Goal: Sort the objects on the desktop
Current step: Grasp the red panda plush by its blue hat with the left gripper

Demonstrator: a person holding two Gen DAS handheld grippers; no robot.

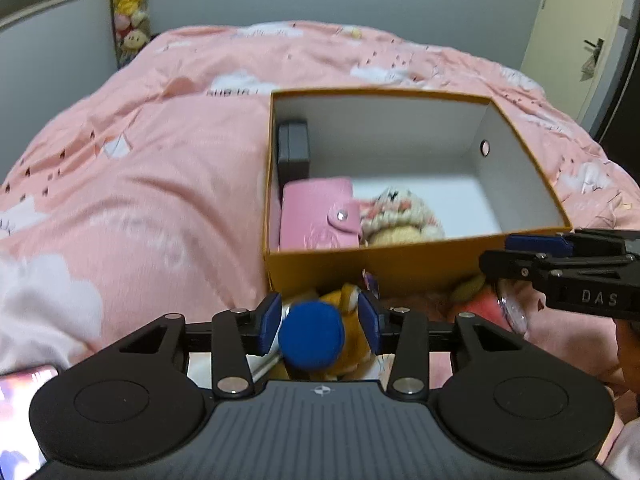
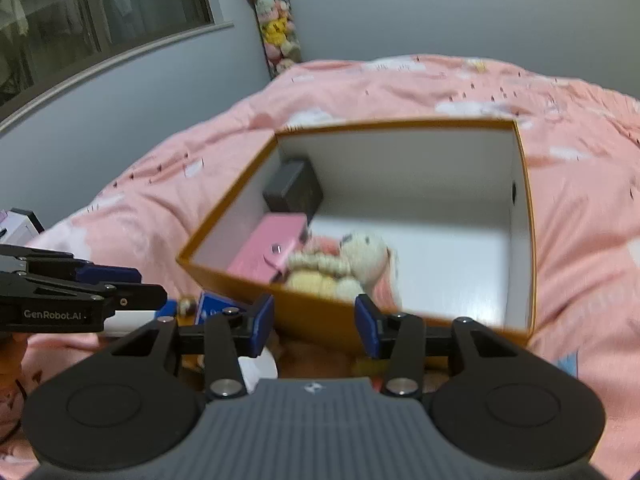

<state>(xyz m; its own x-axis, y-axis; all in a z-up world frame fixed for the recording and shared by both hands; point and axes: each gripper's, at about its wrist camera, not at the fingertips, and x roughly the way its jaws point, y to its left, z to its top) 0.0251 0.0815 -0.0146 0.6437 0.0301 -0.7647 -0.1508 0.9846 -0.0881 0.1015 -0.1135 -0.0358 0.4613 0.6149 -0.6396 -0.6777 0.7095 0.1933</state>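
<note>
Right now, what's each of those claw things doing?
Left gripper: closed on a blue-capped toy.
Right gripper: open, holding nothing, in front of the orange box.

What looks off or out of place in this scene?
Nothing damaged or spilled. One oddity: the box sits on a soft pink quilt, not a desk, and looks tilted in the right view. Left tool grips a plush toy; right tool is open.

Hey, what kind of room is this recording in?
Most likely a bedroom: a bed under a pink cloud-print quilt fills the view, a hanging column of plush toys sits in the corner, and a door stands nearby.
</note>
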